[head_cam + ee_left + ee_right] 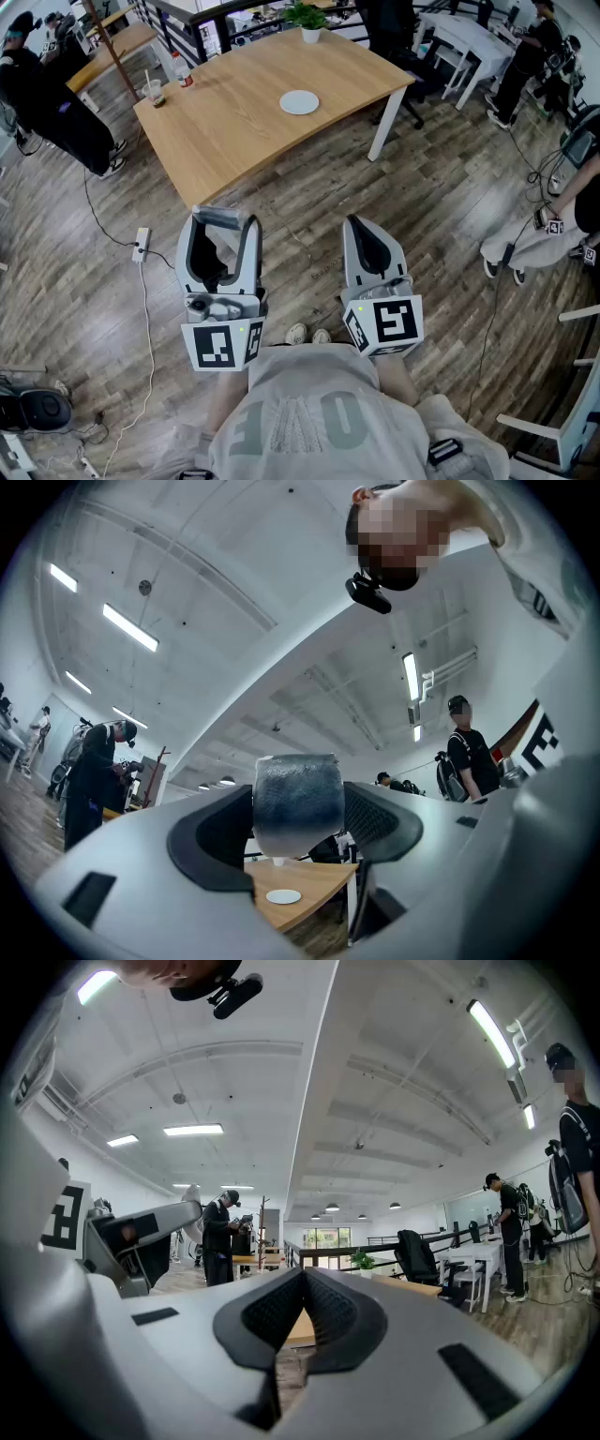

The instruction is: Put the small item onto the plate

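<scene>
A small grey item (223, 218) sits across the tips of my left gripper (223, 227), which is shut on it with the jaws held wide. In the left gripper view the small grey item (298, 797) fills the gap between the jaws of the left gripper (298, 810), and below it the white plate (283, 895) shows far off. The plate (299, 102) lies on the wooden table (234, 131), well ahead of both grippers. My right gripper (364, 234) is shut and empty over the floor, and in its own view the right gripper (302, 1309) has its pads together.
A potted plant (307, 19) stands at the table's far edge, a cup (154, 91) and a bottle (182, 71) at its left corner. A power strip (142, 243) with a cable lies on the wooden floor to the left. People and chairs surround the area.
</scene>
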`<control>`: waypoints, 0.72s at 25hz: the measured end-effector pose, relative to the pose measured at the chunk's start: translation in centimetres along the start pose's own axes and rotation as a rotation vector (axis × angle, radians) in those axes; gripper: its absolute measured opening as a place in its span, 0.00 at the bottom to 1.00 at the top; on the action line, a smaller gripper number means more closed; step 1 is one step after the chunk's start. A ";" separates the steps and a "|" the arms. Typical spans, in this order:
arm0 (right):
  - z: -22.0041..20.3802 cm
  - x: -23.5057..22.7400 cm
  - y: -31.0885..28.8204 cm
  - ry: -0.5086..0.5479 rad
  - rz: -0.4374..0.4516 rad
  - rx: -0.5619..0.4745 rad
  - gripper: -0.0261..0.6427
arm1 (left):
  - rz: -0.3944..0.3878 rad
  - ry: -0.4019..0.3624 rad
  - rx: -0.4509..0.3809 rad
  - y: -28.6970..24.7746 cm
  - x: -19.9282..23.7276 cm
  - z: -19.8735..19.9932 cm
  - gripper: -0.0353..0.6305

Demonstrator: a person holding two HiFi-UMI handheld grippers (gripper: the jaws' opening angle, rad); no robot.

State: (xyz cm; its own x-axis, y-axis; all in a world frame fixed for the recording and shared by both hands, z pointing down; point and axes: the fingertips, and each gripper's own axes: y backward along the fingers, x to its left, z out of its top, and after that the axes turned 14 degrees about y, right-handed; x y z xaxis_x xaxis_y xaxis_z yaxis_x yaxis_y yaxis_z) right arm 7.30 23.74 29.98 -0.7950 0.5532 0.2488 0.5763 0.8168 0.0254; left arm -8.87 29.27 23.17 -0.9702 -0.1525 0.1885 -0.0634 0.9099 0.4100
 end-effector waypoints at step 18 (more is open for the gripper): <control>-0.6 -2.7 3.6 -0.040 0.010 -0.047 0.07 | -0.051 -0.051 -0.007 -0.7 -4.1 0.3 0.50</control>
State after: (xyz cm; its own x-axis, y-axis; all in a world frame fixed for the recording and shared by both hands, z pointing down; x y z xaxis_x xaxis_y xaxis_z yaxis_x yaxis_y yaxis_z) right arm 11.61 25.06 29.94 -0.7954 0.5685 0.2101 0.5921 0.8029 0.0689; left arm -4.94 29.34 21.89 -0.9765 -0.1781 0.1213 -0.1113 0.8989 0.4238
